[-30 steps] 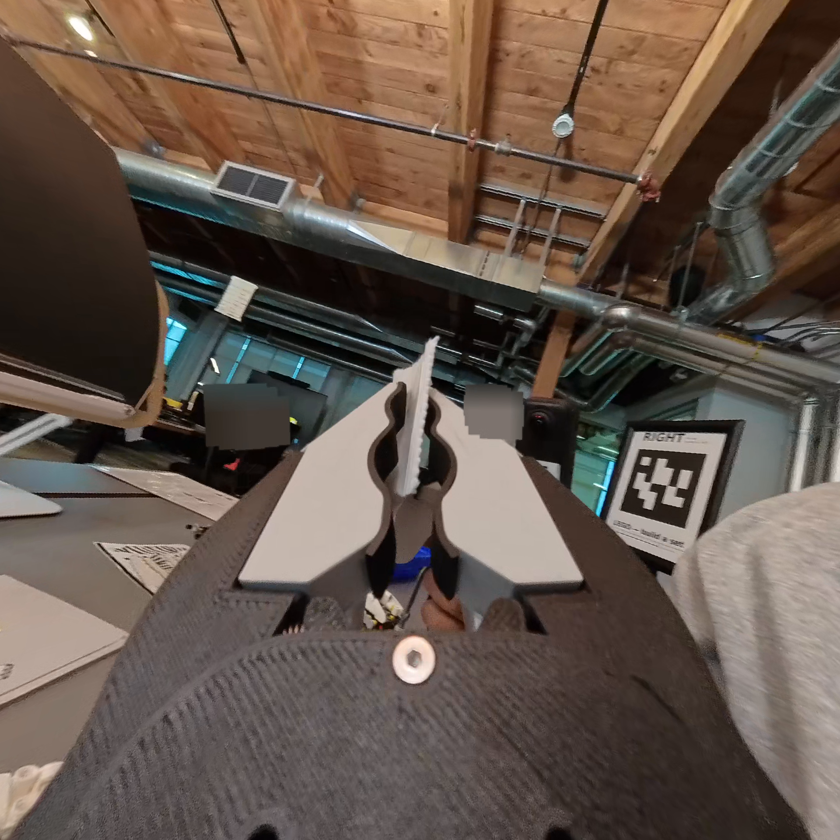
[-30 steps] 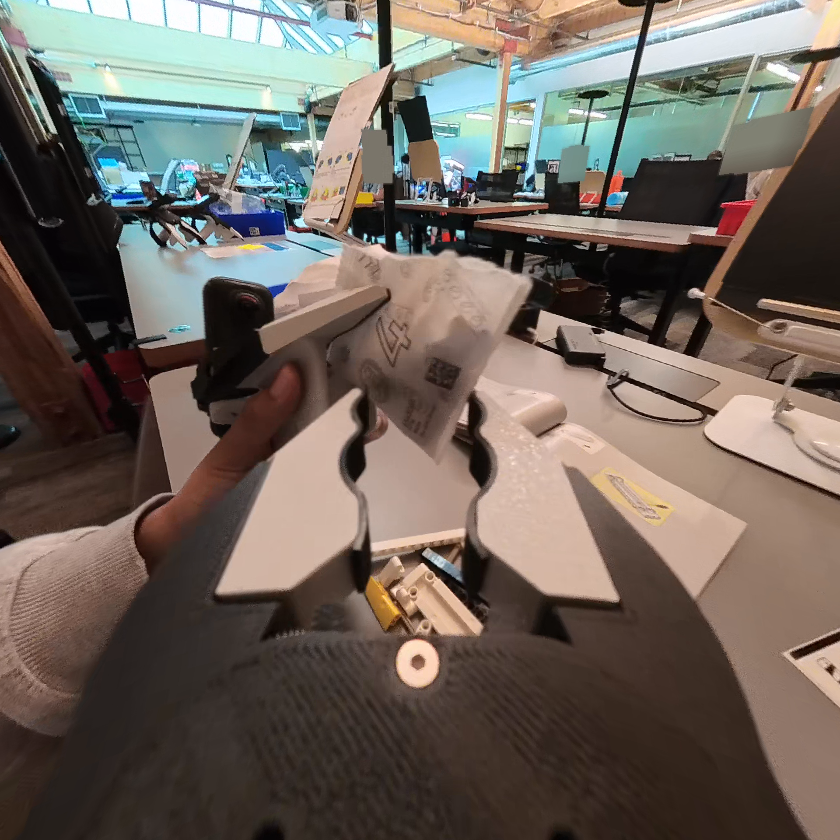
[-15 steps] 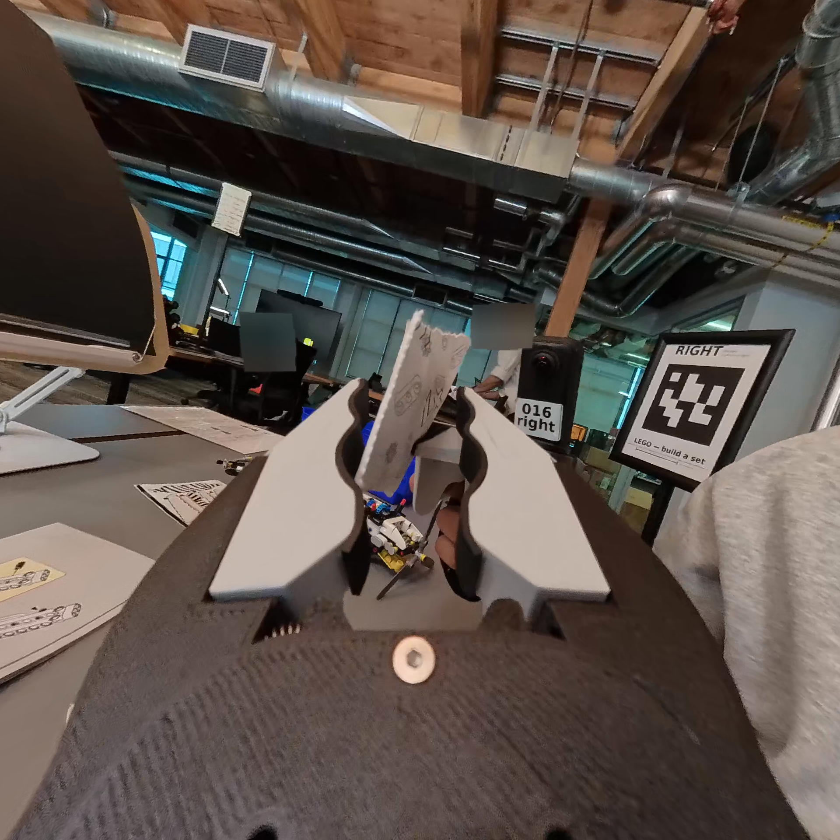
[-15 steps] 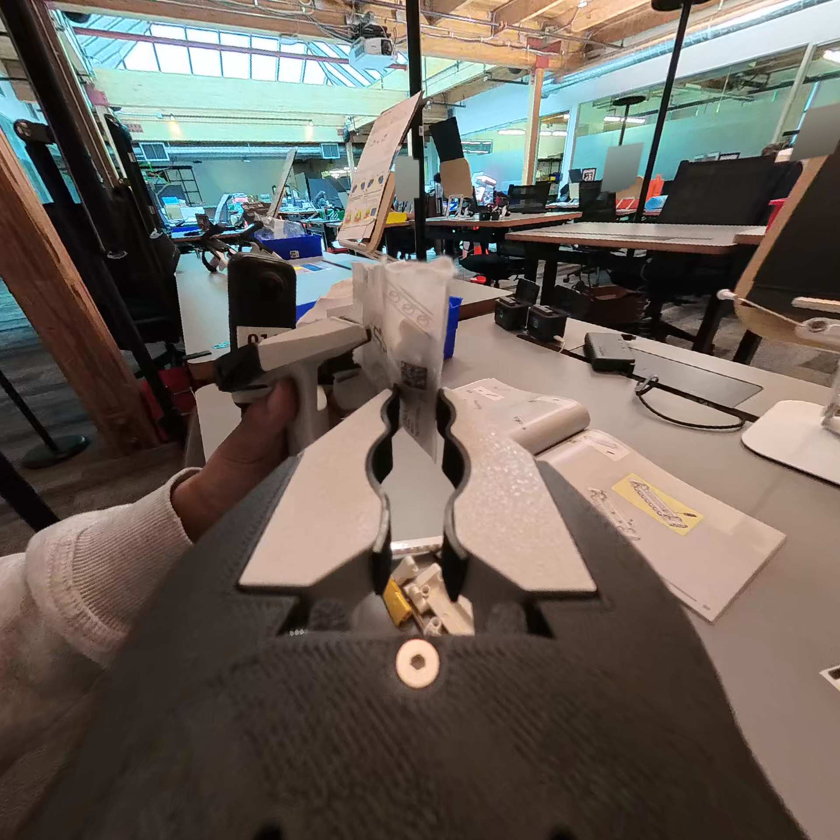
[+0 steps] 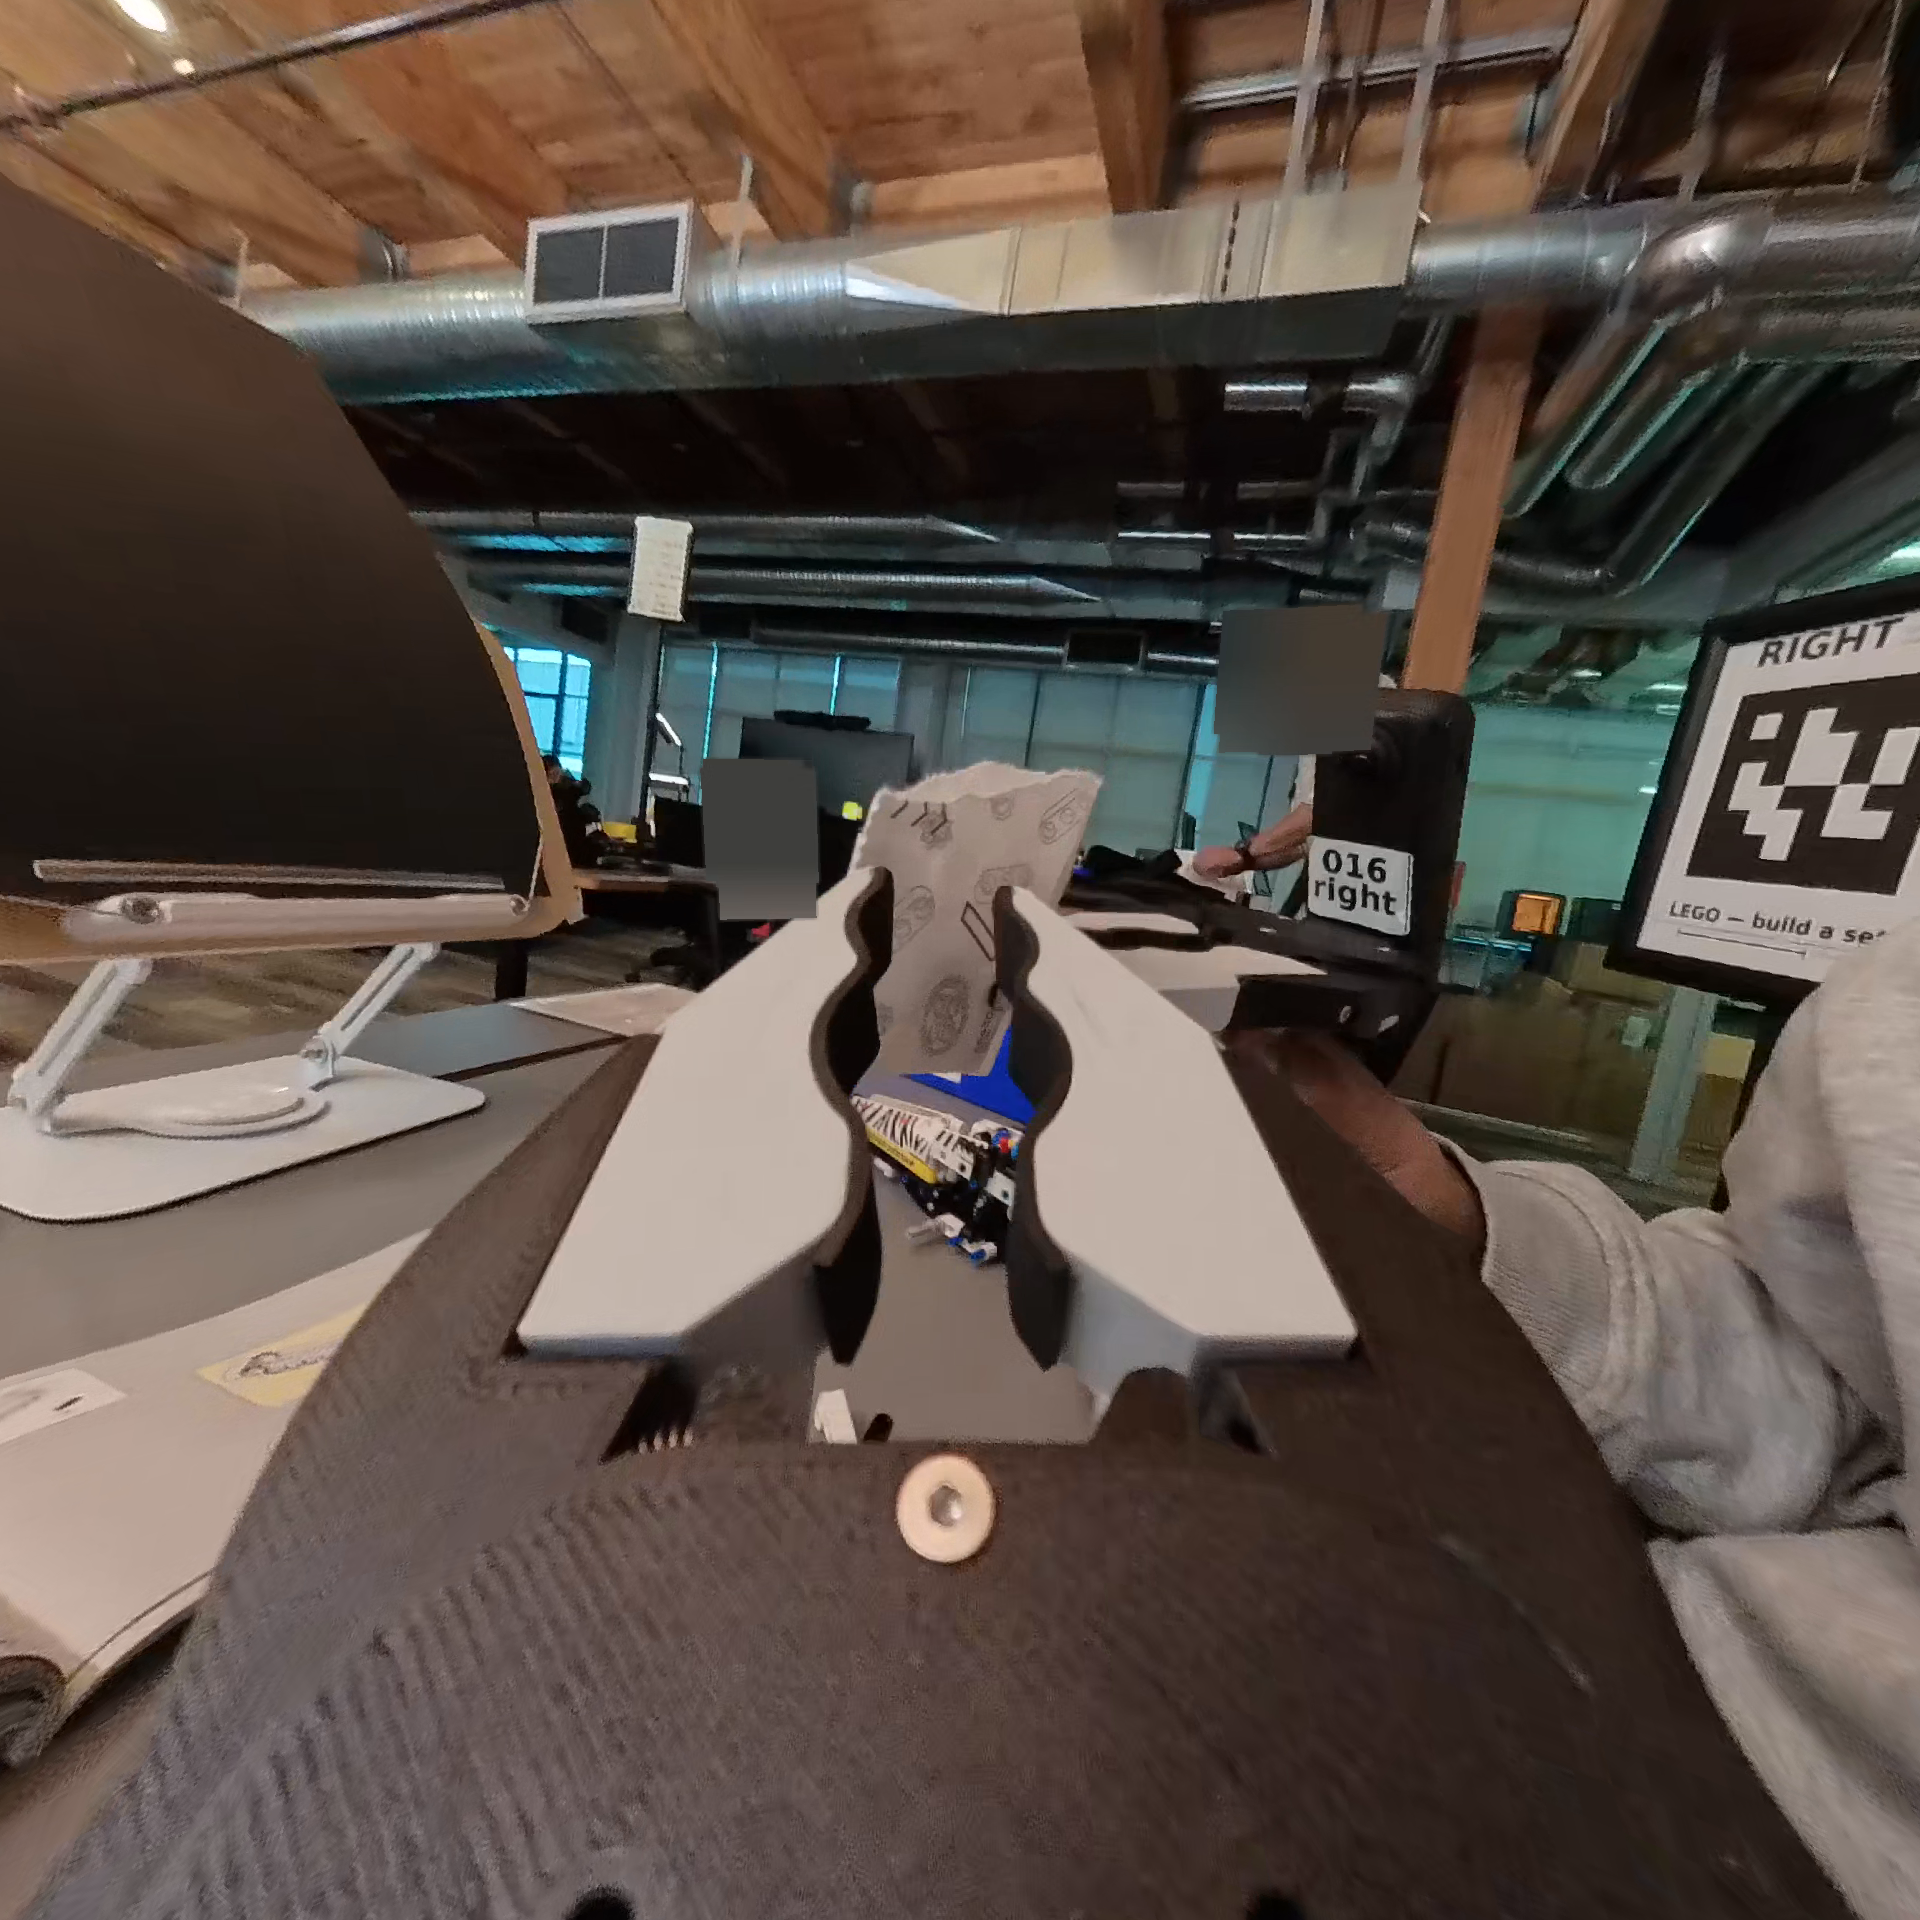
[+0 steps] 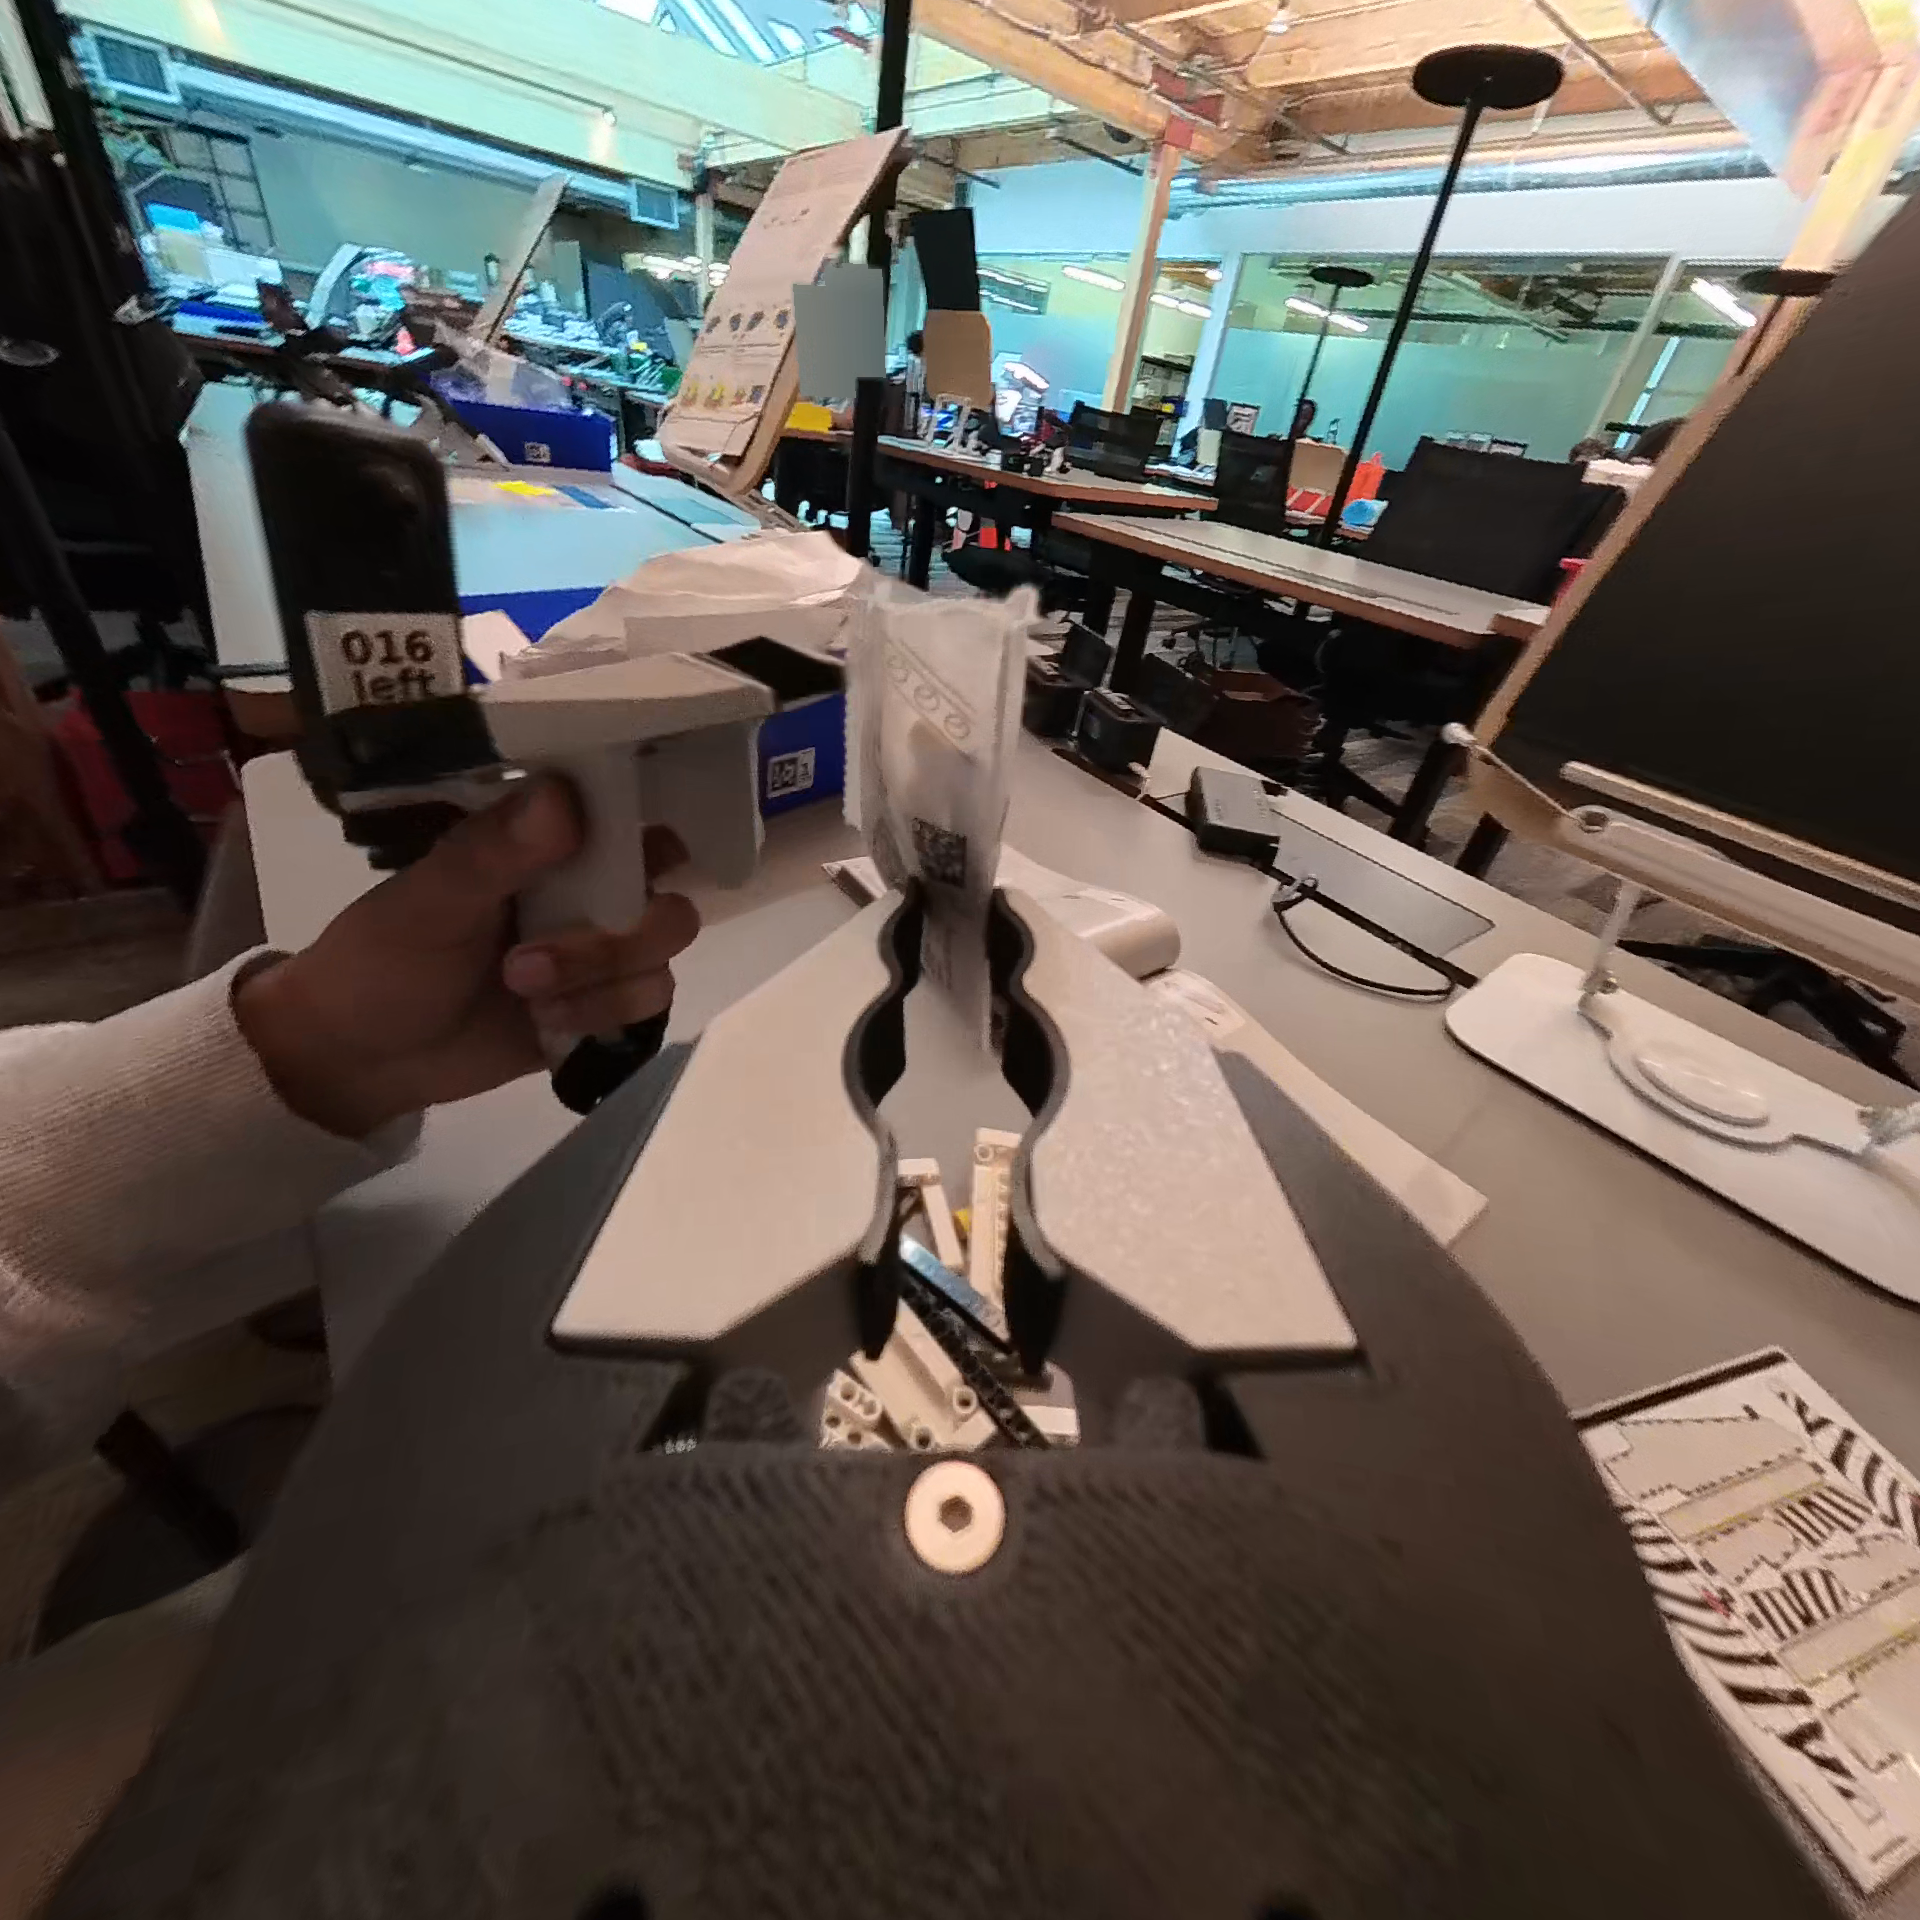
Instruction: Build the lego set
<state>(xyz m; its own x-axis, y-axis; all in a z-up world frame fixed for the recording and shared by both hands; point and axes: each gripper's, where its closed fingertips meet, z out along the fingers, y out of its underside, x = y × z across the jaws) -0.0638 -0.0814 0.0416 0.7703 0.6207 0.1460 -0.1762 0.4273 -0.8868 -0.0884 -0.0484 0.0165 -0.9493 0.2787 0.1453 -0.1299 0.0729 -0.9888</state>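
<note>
Between my right gripper's (image 6: 951, 914) nearly closed tips hangs the torn paper bag (image 6: 925, 748); my left gripper (image 5: 940, 904) stands narrowly parted, gripping nothing. Loose bricks (image 6: 951, 1299) lie on the table (image 6: 1299, 1049), the part-built model (image 5: 940, 1148) beyond: much remains, I judge.

- The right tool (image 6: 954, 925) pinches a white paper bag (image 6: 930, 748), which stands upright and blocks the way straight ahead.
- The left tool (image 6: 800, 675) hangs just beside the bag, closing that side.
- Loose lego pieces (image 6: 951, 1299) crowd the counter (image 6: 1538, 1278) under the right tool.
- A monitor stand (image 6: 1662, 1081) blocks the right; bare counter lies between.
- In the left wrist view, a partly built model (image 5: 940, 1153) sits ahead.
</note>
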